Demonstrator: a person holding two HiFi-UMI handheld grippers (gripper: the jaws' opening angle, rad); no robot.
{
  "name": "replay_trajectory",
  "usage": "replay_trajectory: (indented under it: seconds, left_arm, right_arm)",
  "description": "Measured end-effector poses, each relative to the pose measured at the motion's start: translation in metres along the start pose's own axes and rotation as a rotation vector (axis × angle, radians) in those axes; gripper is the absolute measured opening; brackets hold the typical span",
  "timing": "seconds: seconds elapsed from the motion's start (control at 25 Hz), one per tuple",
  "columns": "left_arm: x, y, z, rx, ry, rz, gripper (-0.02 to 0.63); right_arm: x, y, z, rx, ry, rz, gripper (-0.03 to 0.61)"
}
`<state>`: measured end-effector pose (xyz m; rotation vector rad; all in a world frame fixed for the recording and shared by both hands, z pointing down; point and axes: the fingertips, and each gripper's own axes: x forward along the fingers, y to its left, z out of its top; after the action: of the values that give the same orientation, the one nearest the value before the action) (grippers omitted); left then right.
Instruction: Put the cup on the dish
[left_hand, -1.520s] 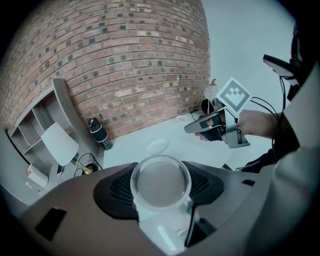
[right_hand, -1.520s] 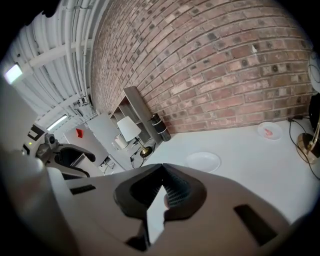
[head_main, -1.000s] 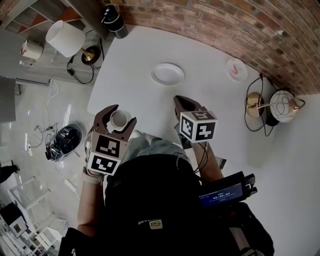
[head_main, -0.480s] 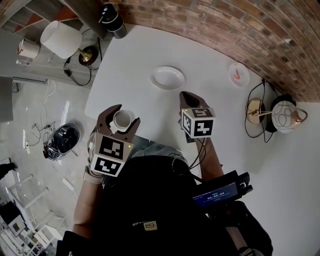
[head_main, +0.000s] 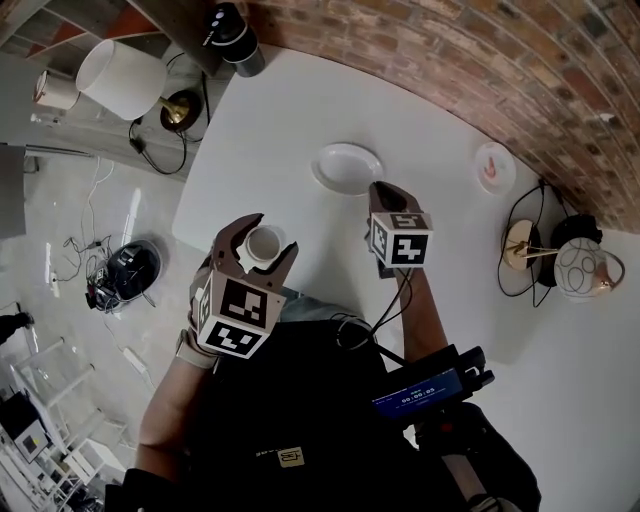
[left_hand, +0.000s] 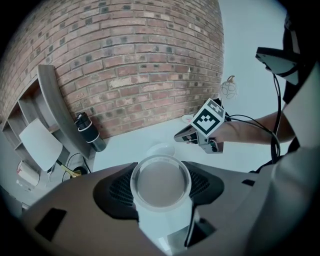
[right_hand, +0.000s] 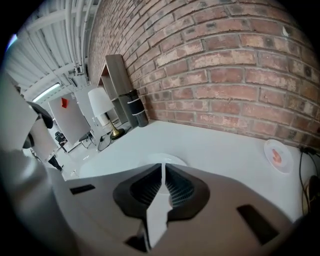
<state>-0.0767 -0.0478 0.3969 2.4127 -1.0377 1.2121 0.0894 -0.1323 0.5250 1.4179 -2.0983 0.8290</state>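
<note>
A white paper cup (head_main: 264, 243) stands upright between the jaws of my left gripper (head_main: 262, 240), which is shut on it above the table's near left part. From the left gripper view I look down into the empty cup (left_hand: 160, 182). The white dish (head_main: 347, 167) lies on the table beyond both grippers; it shows as a small oval (left_hand: 160, 149) past the cup's rim. My right gripper (head_main: 387, 196) hovers just short of the dish with its jaws shut and nothing between them; the dish (right_hand: 165, 160) peeks out past the jaw tips.
A small plate with a pink item (head_main: 494, 166) sits at the table's far right near the brick wall. A dark flask (head_main: 233, 36) stands at the far left corner. A globe lamp (head_main: 580, 268) and cables lie at the right; a floor lamp (head_main: 120, 78) is off the left edge.
Both grippers have moved forward toward the dish, the left one carrying the cup. The right gripper's tips are now close to the dish's near edge.
</note>
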Motion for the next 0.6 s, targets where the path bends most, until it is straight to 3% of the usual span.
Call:
replay_trajectory:
  seconds: [0.6]
  left_arm:
    - [0.061, 0.031, -0.010, -0.075, 0.078, -0.001, 0.272]
  right_arm:
    - [0.067, -0.068, -0.033, 0.081, 0.192, -0.078, 0.103]
